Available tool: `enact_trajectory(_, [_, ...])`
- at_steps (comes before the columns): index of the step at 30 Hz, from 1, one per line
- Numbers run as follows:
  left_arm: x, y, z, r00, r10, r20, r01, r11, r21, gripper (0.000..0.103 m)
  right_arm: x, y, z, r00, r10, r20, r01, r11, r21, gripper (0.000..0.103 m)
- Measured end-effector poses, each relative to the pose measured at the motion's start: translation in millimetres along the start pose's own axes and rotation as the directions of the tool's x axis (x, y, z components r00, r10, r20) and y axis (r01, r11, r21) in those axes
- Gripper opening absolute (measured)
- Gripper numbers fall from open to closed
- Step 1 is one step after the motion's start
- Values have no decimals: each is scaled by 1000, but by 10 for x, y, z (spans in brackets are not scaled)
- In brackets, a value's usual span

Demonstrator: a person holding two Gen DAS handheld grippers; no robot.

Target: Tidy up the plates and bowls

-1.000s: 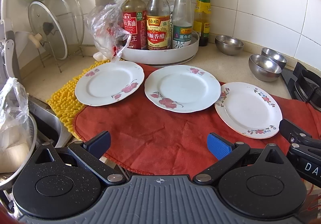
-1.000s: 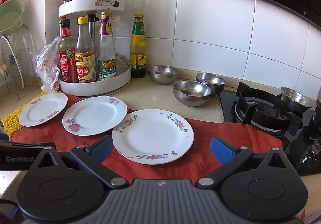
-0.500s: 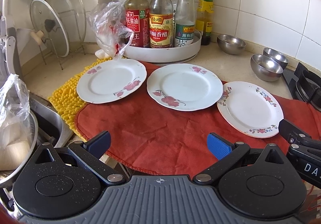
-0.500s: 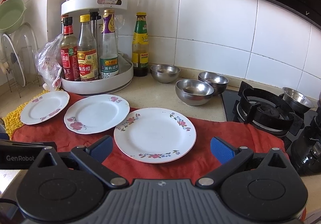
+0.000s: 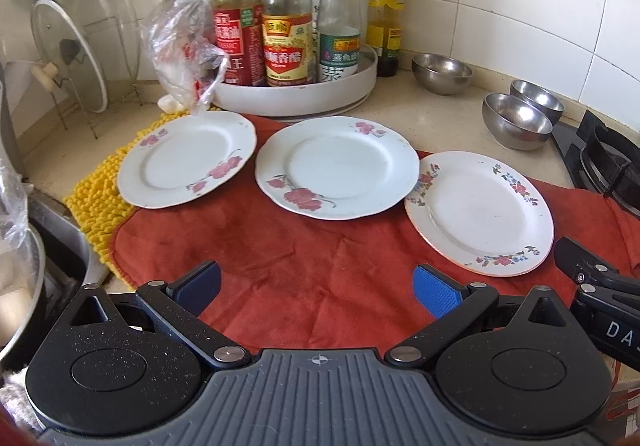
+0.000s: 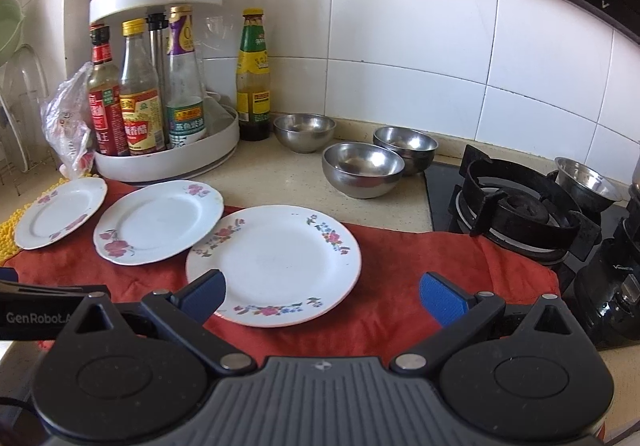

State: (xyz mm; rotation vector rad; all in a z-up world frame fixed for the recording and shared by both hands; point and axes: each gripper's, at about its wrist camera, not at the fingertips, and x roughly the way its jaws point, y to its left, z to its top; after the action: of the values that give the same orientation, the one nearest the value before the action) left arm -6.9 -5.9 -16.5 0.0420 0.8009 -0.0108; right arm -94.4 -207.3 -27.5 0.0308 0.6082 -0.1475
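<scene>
Both views are creeping closer to the counter than before, the right gripper (image 6: 322, 296) hanging wide open and empty with the nearest plate (image 6: 273, 264) lying flat just ahead of its jaws, while the left gripper (image 5: 316, 288), likewise open and empty, is facing bare red cloth (image 5: 304, 274).

Three flowered plates and three steel bowls on a kitchen counter, seen past a wide-open gripper.

The right gripper (image 6: 322, 296) has its blue fingers spread apart, holding nothing, above a red cloth (image 6: 400, 270). The nearest plate (image 6: 276, 266) lies on the cloth, its left rim just under the left finger. The middle plate (image 6: 158, 222) overlaps that plate's far-left edge; the far-left plate (image 6: 60, 218) lies just beside the middle one. Farther back stand a near bowl (image 6: 362, 174), a right bowl (image 6: 404, 148) touching it, and a left bowl (image 6: 304, 132) apart. A bottle rack (image 6: 164, 158) is far left, a stove burner (image 6: 520, 206) right.
</scene>
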Motion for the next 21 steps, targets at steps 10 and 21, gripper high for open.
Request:
enact_trajectory(10, [344, -384, 147, 998, -25, -60, 27, 999, 36, 103, 465, -289, 103, 998, 16, -58, -16, 1000, -5, 103])
enact_trajectory(21, [824, -687, 204, 983, -111, -148, 120, 991, 60, 102, 1120, -475, 211, 984, 95, -149, -100, 995, -27, 101])
